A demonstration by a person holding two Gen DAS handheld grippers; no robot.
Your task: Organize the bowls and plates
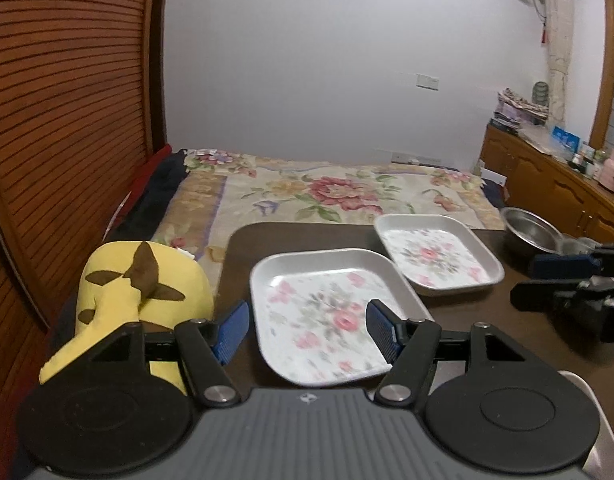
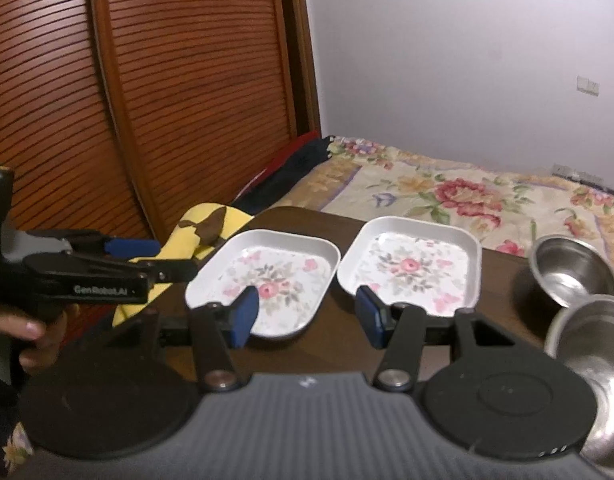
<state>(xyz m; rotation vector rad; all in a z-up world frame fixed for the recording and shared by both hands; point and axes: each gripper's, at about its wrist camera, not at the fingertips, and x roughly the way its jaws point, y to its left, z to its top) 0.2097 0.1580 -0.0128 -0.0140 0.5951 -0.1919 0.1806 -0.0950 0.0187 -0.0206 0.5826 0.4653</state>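
Two square white plates with a floral print lie side by side on a dark brown table [image 1: 487,320]. The near plate [image 1: 327,316] sits just ahead of my left gripper [image 1: 307,330], which is open and empty. The second plate [image 1: 437,254] lies beyond it to the right. In the right wrist view the plates show as left [image 2: 267,280] and right [image 2: 411,268], with my right gripper [image 2: 307,312] open and empty just before them. Two steel bowls stand at the right, a far one [image 2: 571,272] and a near one [image 2: 595,344]. The far bowl also shows in the left wrist view [image 1: 527,232].
A yellow plush toy [image 1: 139,292] lies at the table's left edge. A bed with a floral cover [image 1: 327,192] lies behind the table. A slatted wooden wardrobe [image 1: 67,120] stands at the left. A wooden cabinet [image 1: 555,184] with clutter runs along the right.
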